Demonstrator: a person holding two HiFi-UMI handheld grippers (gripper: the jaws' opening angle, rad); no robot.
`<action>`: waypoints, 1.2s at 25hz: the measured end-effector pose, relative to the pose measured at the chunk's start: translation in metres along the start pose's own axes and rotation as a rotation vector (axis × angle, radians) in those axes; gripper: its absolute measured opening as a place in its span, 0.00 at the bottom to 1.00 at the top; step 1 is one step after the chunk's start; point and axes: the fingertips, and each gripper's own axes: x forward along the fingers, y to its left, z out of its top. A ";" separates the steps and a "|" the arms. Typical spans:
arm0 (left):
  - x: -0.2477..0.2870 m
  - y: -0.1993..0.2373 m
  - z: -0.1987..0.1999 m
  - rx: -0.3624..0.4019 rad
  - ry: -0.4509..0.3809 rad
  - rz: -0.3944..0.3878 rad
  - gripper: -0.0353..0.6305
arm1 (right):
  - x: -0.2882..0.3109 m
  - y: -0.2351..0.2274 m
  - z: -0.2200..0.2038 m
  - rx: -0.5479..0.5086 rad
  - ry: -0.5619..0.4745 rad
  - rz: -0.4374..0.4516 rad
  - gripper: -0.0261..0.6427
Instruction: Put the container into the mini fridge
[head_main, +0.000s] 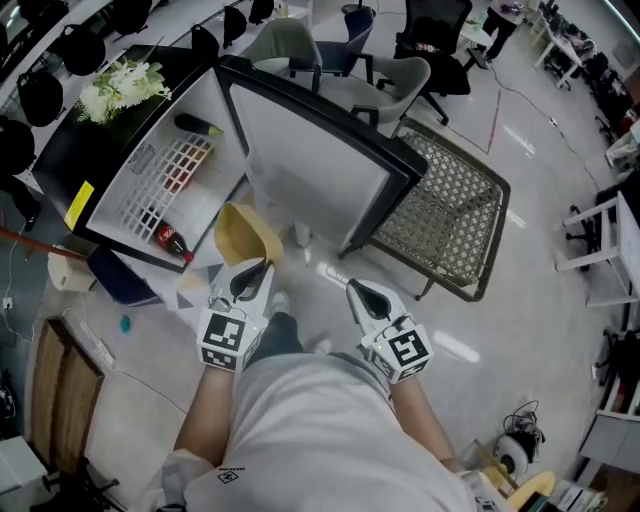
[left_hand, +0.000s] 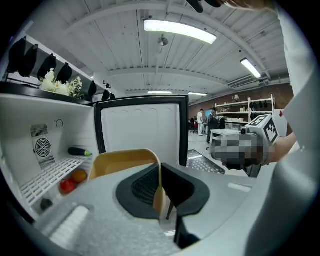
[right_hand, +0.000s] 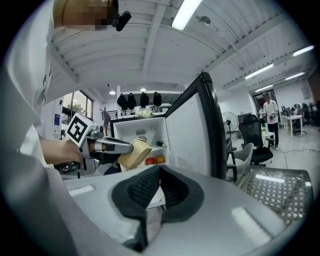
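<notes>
Centre frame, the container (head_main: 246, 236) is pinched by its wall in the left gripper (head_main: 252, 278), jaws near-closed. The right gripper (head_main: 362, 293) is held shut, empty. Upper left, the mini fridge (head_main: 160, 120) is seen open

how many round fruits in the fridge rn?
2, side by side on the wire shelf: a red fruit and an orange fruit just right of it. The container may hide more.
</notes>
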 end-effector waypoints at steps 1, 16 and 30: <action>0.002 0.005 0.000 -0.001 0.002 0.007 0.09 | 0.005 -0.001 0.002 -0.001 0.000 0.009 0.04; 0.031 0.115 0.012 0.046 0.082 0.151 0.09 | 0.107 -0.009 0.040 -0.046 0.012 0.113 0.04; 0.057 0.208 0.003 0.184 0.268 0.281 0.09 | 0.162 -0.023 0.050 -0.057 0.039 0.093 0.05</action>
